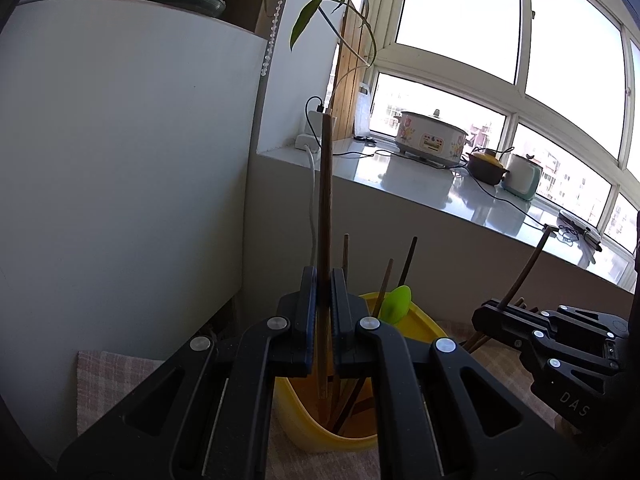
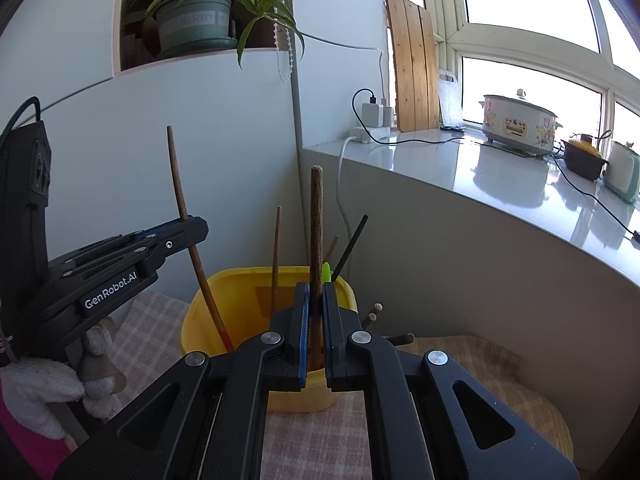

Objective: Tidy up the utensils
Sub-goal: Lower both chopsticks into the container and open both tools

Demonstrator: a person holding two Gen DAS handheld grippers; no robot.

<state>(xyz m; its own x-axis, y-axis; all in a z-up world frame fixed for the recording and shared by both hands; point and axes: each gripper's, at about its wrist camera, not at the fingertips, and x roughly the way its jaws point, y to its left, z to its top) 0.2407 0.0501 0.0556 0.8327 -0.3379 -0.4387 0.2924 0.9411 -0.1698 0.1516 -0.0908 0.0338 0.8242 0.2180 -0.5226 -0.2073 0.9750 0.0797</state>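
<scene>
The white wall (image 1: 120, 160) and the glossy windowsill (image 1: 420, 184) under a bright window (image 1: 460, 20) fill the background of both views; a flowered cooker (image 1: 430, 140) stands on the sill. Only the right wrist view shows the whole potted plant (image 2: 196, 20) in its wall niche and the wooden board (image 2: 414, 68) leaning by the window in full; the left wrist view shows just the pot's base and some hanging leaves. A checked cloth (image 2: 320, 432) covers the table, and on it stands the yellow bin (image 2: 200, 320), open at the top, with several chopsticks and a green spoon (image 1: 396, 300) standing in it. The left gripper (image 1: 324, 280) is clenched on a long chopstick (image 1: 325, 200), held nearly upright with its lower end inside the bin; the right wrist view shows this same left gripper (image 2: 188, 224) from the side, with the stick's reddish lower tip near the bin's inner wall. The right gripper (image 2: 316, 292) is clenched on a thicker brown chopstick (image 2: 316, 220), also upright above the bin's near rim; seen from the left wrist view, that gripper (image 1: 492, 312) sits to the right of the bin. Only the right wrist view shows a gloved hand (image 2: 36, 388) at lower left and a few stick ends (image 2: 376, 312) just right of the bin.
</scene>
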